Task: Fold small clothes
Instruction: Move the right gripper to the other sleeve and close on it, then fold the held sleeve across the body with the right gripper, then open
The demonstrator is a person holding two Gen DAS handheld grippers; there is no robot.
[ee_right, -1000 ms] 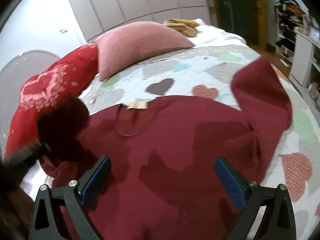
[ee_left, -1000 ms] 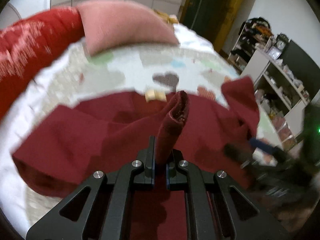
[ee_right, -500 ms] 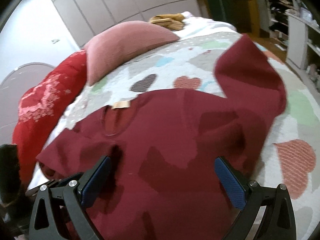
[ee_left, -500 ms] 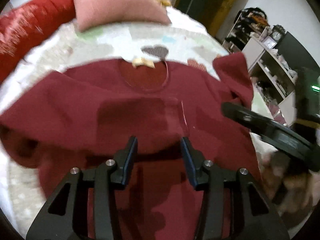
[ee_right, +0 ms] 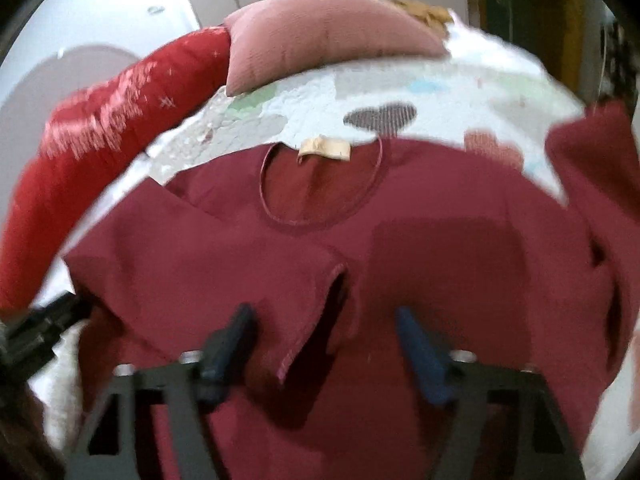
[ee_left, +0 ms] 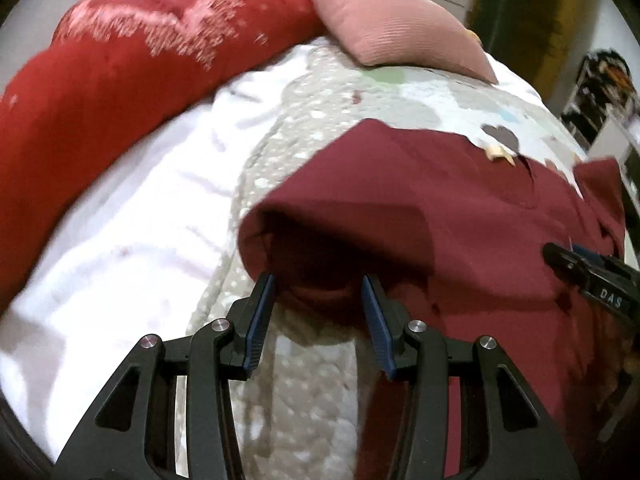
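Observation:
A dark red T-shirt (ee_right: 440, 260) lies flat on the heart-patterned quilt (ee_right: 460, 88), neckline and tan label (ee_right: 324, 148) away from me. Its left sleeve (ee_right: 224, 264) is folded inward over the chest. My left gripper (ee_left: 318, 292) is open at the shirt's (ee_left: 440, 208) folded left edge; the rounded fold sits between its jaws, not pinched. My right gripper (ee_right: 322, 314) hangs low over the chest with its jaws closing; the sleeve's hem lies between them, untouched by the pads. Each gripper shows in the other's view: the right gripper (ee_left: 592, 280), the left gripper (ee_right: 36, 332).
A pink cushion (ee_right: 320, 36) and a red patterned pillow (ee_left: 100, 80) lie at the head of the bed. White sheet (ee_left: 140, 220) is exposed left of the quilt. The shirt's right sleeve (ee_right: 592, 168) sticks out. Shelves stand at the far right.
My left gripper let go of the sleeve it held up, opened, and moved left to the shirt's folded edge. The sleeve now lies across the chest. My right gripper's jaws narrowed and came lower.

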